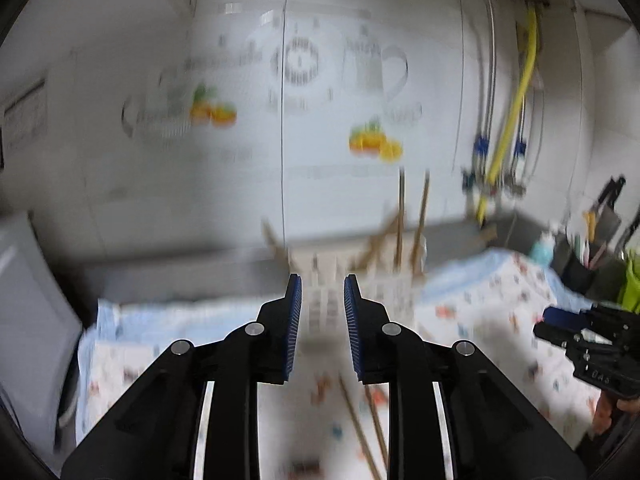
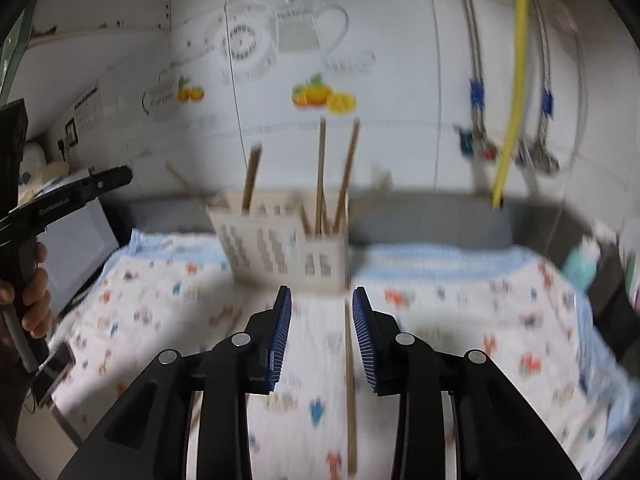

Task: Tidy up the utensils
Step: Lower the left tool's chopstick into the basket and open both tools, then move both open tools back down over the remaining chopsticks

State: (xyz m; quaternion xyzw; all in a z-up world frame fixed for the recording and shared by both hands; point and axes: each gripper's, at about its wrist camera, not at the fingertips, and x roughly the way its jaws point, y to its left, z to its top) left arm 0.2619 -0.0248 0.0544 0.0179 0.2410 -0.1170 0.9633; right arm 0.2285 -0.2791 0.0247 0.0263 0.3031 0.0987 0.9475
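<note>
A white slotted utensil holder (image 2: pixel 280 248) stands at the far edge of the patterned cloth (image 2: pixel 460 320), with several wooden chopsticks (image 2: pixel 321 168) upright in it. One loose chopstick (image 2: pixel 350 392) lies on the cloth below my right gripper (image 2: pixel 321 300), close to the right pad; the jaws stand apart and do not press on it. My left gripper (image 1: pixel 322 292) is open with nothing between its fingers and faces the blurred holder (image 1: pixel 384 284). Two loose chopsticks (image 1: pixel 362 424) lie on the cloth beneath it. The other gripper (image 1: pixel 560 326) shows at the right edge.
A tiled wall with fruit stickers (image 2: pixel 322 98) rises behind a grey counter ledge (image 2: pixel 432 220). A yellow hose (image 2: pixel 516 80) and metal pipes hang at the right. Dark containers (image 1: pixel 580 264) stand at the right edge, and a white appliance (image 1: pixel 28 300) at the left.
</note>
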